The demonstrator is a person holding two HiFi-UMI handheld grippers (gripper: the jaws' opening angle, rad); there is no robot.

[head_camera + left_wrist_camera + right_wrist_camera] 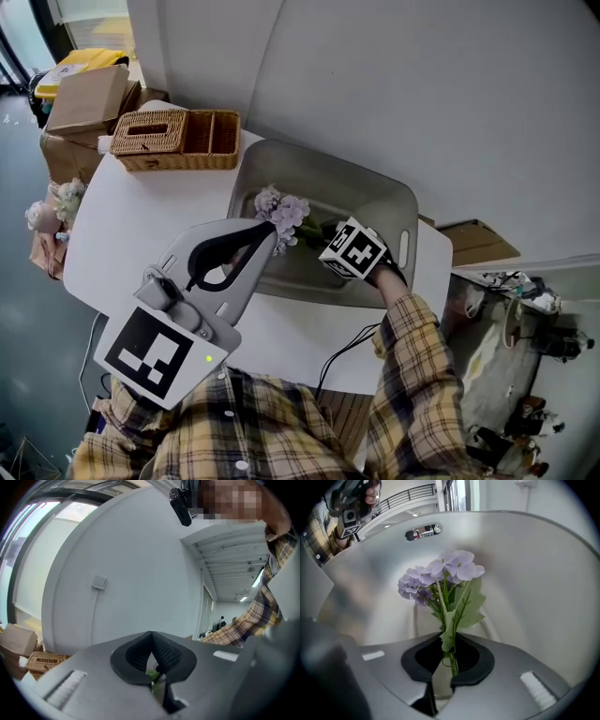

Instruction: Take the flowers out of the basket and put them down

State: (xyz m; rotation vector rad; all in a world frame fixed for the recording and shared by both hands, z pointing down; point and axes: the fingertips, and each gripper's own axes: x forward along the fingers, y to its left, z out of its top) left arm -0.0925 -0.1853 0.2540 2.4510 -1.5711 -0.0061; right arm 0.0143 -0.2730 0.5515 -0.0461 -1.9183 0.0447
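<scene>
**Left claw (269,229) clenched beside the blooms, right claw (447,654) gripping the flowers (445,573)**

Nearest the head camera, the left claw's marker cube (155,354) sits low over a plaid shirt. From there the claw reaches almost level across the white counter (131,225). Its tips are pressed together just beside the blossoms, and a scrap of green shows through the gap behind them. The right hand (386,277), in a plaid sleeve, points its claw steeply down into the grey basket (394,192). That claw's jaws are clamped on the green stems of the lilac bunch, which is within the basket's walls. Whether it touches the floor I cannot tell. A wicker tray (178,141) stands at the counter's far corner, apart from the basket.
</scene>
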